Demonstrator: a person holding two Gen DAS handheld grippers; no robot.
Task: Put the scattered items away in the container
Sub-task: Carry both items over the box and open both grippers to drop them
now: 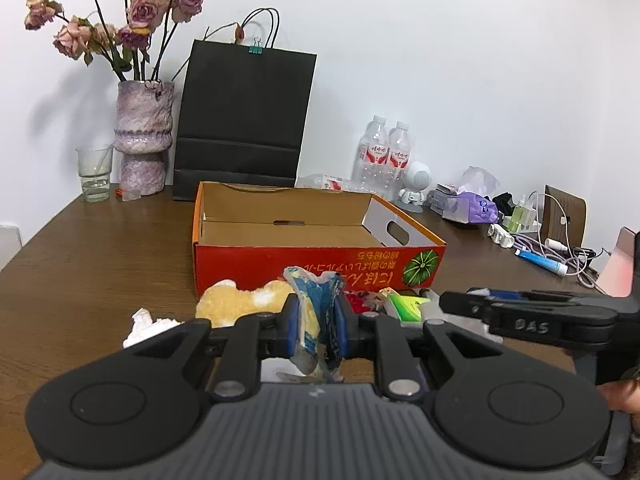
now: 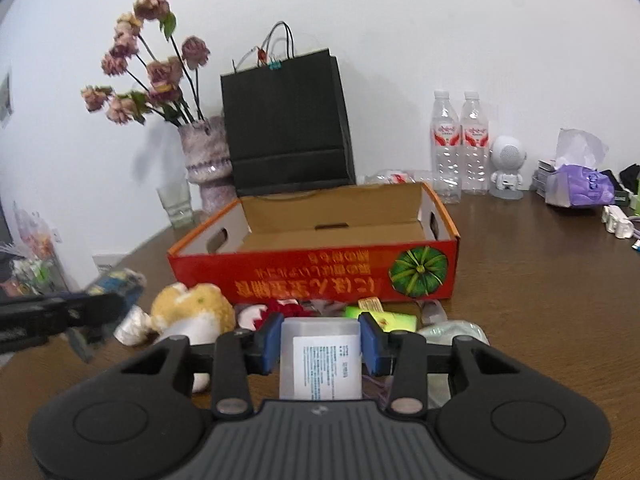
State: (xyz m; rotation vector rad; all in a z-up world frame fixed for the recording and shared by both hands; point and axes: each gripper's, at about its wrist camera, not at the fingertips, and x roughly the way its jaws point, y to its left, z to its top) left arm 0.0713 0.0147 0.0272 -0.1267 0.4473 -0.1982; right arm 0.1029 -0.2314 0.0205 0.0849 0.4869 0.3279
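Note:
An open orange-red cardboard box (image 1: pixel 320 268) (image 2: pixel 312 276) with a pumpkin picture stands mid-table, its inside bare. My left gripper (image 1: pixel 316 320) is shut on a crumpled blue and yellow wrapper (image 1: pixel 312 304), held above the table in front of the box. My right gripper (image 2: pixel 320 340) has its blue pads against both sides of a translucent white plastic box (image 2: pixel 320 364) with a printed label. Before the cardboard box lie a yellow plush toy (image 1: pixel 236 300) (image 2: pixel 192 308), a green packet (image 1: pixel 404 304) (image 2: pixel 384 318), a red item (image 2: pixel 284 308) and crumpled white tissue (image 1: pixel 148 324).
Behind the box stand a black paper bag (image 1: pixel 244 120), a purple vase of dried roses (image 1: pixel 144 140), a glass (image 1: pixel 94 174) and two water bottles (image 1: pixel 384 152). At the right are a white robot figure (image 1: pixel 416 184), a purple tissue pack (image 1: pixel 472 204) and cables (image 1: pixel 560 248).

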